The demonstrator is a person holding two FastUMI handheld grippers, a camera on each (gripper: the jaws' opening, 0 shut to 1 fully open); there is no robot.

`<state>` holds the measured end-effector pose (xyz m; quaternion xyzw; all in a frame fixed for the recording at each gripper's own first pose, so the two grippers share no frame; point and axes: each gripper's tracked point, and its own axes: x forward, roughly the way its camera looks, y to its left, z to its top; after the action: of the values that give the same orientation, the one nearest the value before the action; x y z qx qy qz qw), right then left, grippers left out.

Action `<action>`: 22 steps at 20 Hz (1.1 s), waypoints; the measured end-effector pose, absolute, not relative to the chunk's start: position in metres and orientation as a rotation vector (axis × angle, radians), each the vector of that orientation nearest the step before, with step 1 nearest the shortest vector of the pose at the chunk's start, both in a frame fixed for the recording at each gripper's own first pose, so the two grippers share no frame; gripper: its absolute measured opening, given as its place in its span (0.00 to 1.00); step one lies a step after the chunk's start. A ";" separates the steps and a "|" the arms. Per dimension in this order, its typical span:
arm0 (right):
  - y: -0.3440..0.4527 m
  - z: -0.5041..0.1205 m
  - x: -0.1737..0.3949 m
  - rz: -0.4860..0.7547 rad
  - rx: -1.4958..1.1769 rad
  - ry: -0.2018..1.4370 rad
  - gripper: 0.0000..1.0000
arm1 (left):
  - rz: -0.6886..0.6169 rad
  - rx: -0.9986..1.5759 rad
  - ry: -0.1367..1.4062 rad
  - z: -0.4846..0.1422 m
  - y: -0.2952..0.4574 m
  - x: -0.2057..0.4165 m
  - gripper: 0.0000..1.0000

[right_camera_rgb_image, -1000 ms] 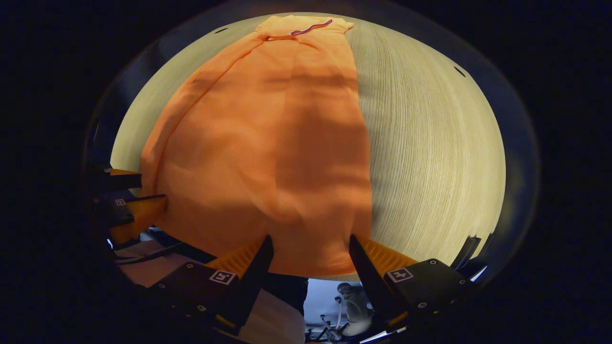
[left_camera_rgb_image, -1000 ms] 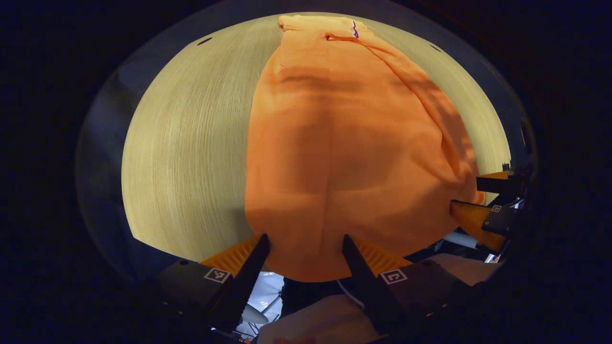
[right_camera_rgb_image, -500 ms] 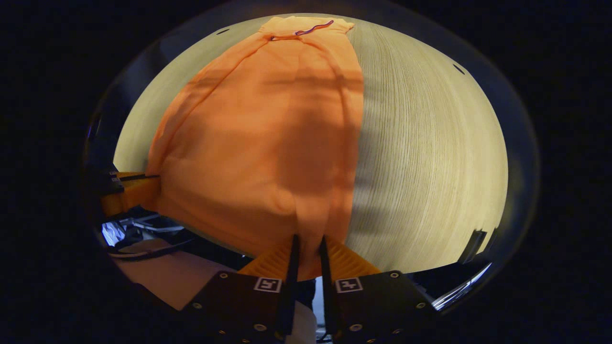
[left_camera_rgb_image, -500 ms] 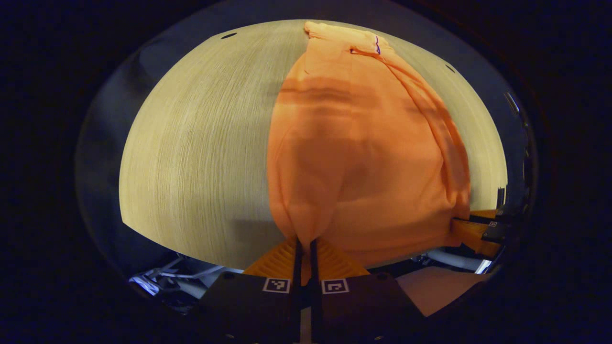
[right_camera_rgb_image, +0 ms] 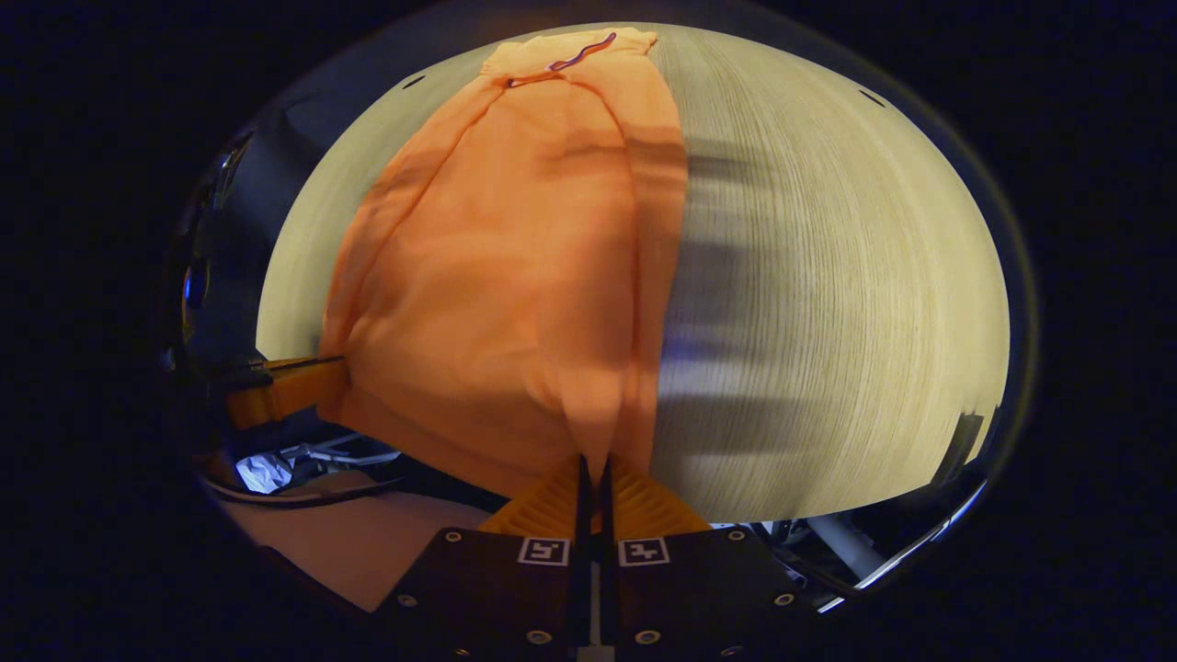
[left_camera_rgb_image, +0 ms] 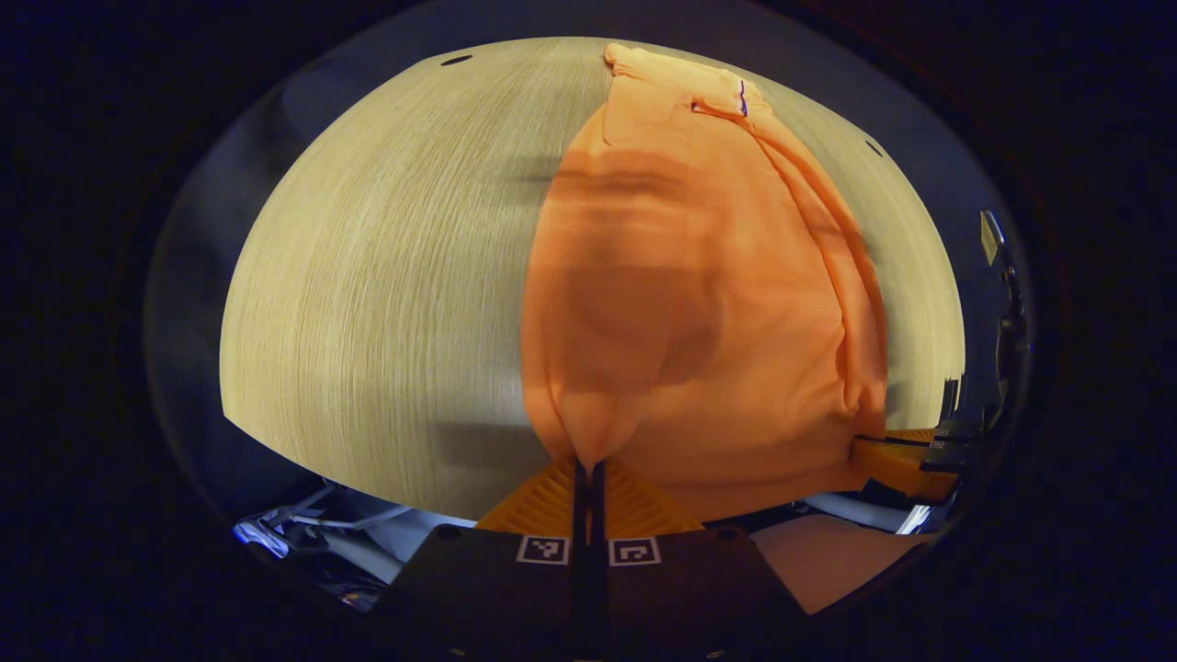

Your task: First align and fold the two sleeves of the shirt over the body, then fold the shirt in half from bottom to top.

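At each near hem corner, left claw [left_camera_rgb_image: 588, 462] and right claw [right_camera_rgb_image: 593, 457], wide a second ago, now pinch the shirt [left_camera_rgb_image: 699, 303] ahead: bottom-to-top fold beginning.

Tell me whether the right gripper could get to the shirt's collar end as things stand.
Probably yes. The right gripper is shut on the shirt at its near hem, and bare table and flat cloth lie between it and the collar; nothing blocks the way.

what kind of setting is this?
Likely a staged work booth, not a home: one orange shirt on a bare wooden table, both hem corners pinched by hand-held grippers, cables below the table edge.
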<state>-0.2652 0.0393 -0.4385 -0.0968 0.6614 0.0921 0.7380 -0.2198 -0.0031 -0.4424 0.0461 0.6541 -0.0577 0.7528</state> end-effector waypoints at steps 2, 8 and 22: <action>0.046 -0.427 -0.259 0.224 -0.193 1.434 0.05 | -0.148 0.085 1.399 -0.426 -0.009 -0.209 0.01; 0.062 -0.373 -0.197 0.261 -0.136 1.298 0.05 | -0.233 0.045 1.263 -0.365 -0.040 -0.154 0.01; 0.089 -0.224 0.025 0.257 -0.121 0.921 0.05 | -0.304 0.090 0.840 -0.235 -0.088 0.143 0.01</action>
<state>0.0248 0.0890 -0.2240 -0.0580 0.4431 0.1236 0.8860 0.1431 -0.0883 -0.2352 0.0437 0.4059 -0.1471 0.9010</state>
